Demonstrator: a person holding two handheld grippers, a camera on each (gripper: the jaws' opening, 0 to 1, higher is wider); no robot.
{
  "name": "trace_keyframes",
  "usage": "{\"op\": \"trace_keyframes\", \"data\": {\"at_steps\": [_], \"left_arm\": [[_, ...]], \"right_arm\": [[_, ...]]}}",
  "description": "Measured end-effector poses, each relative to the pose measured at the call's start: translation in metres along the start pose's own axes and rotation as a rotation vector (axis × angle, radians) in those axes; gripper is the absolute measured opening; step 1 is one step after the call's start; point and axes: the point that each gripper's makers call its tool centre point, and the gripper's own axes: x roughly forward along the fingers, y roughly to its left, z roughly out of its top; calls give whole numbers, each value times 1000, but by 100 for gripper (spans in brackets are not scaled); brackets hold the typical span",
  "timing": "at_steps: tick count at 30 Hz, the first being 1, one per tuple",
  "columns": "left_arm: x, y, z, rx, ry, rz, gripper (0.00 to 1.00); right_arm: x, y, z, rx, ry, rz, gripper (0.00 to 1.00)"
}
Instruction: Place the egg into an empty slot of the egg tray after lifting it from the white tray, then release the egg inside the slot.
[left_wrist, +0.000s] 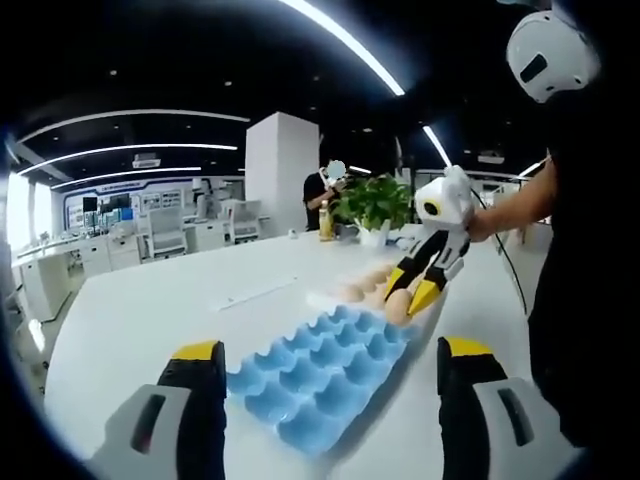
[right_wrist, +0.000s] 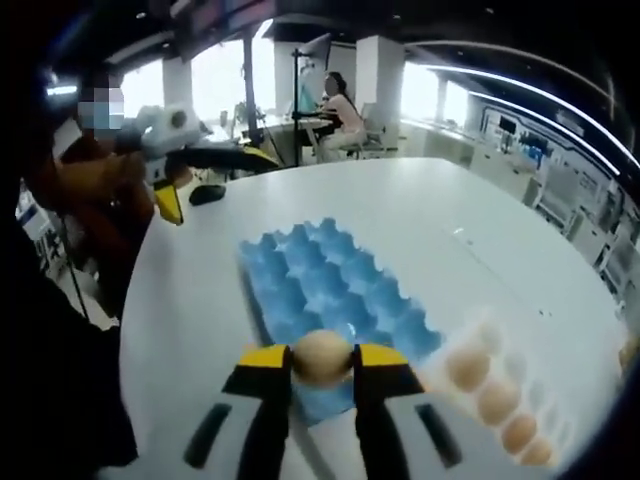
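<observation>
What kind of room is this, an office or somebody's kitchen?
Most likely an open-plan office or lab showroom, not a kitchen. A big white table holds the blue egg tray, rows of desks and chairs stand behind it, long ceiling light strips run overhead, and a person sits working at a desk.

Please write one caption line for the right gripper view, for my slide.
Right gripper holding an egg above the near edge of the blue egg tray, white tray of eggs alongside.

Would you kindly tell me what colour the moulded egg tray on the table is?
The moulded egg tray is light blue, clearest in the right gripper view.
</observation>
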Motion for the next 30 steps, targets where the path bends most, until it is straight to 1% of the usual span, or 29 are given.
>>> {"op": "trace_keyframes", "data": {"at_steps": [4,9,19,30], "left_arm": [[-1,0,0,2,-2,-3,88],[-1,1,0,2,-4,-3,88],[-3,3,-1,-2,-1,-5,86],[-3,6,-3,-6,5,-3,85]], "right_arm": [[5,4,6,-4,-10,11,24],[18,14,16,-9,-25,39,24],[37,26,28,-17,-43,86,24],[61,41,49,-19,-84,134,24]]}}
